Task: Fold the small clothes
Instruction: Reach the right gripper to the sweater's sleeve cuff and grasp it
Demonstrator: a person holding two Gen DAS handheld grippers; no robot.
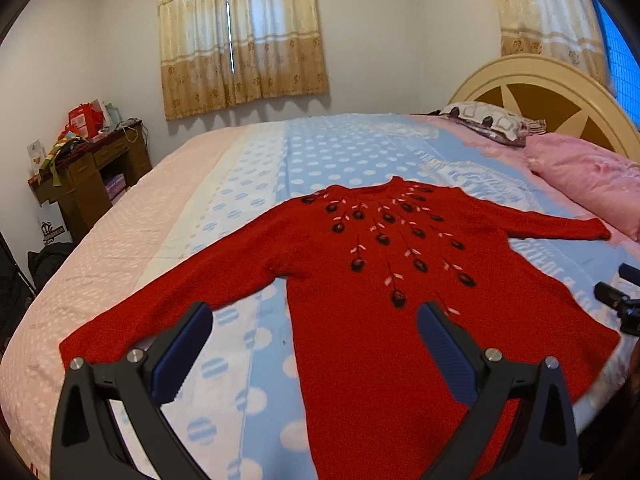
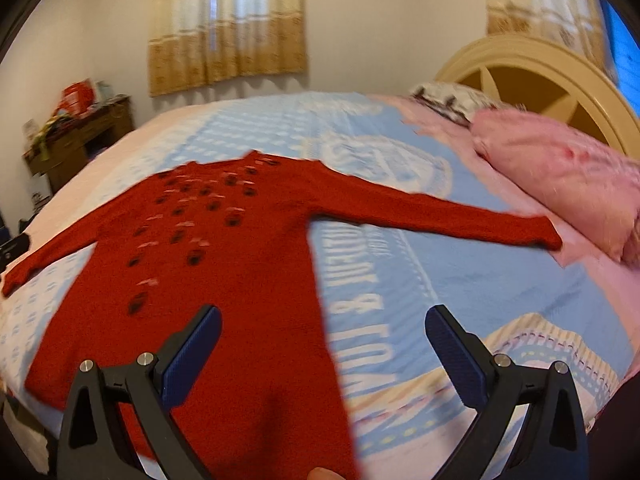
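Note:
A red knitted sweater (image 1: 372, 320) with dark flowers on the chest lies flat on the bed, front up, both sleeves spread out. My left gripper (image 1: 314, 320) is open and empty, above the sweater's lower left side and the sheet beside it. The sweater also shows in the right wrist view (image 2: 240, 280), blurred. My right gripper (image 2: 322, 324) is open and empty above the sweater's lower right edge. The right sleeve (image 2: 460, 216) reaches toward the pink pillow. The other gripper's dark tip (image 1: 616, 300) shows at the right edge of the left wrist view.
The bed (image 1: 328, 152) has a blue dotted sheet and a pink cover (image 1: 120, 248). A pink pillow (image 1: 592, 180) and a patterned pillow (image 1: 488, 120) lie by the cream headboard (image 1: 548, 92). A cluttered wooden desk (image 1: 88, 168) stands at the far left.

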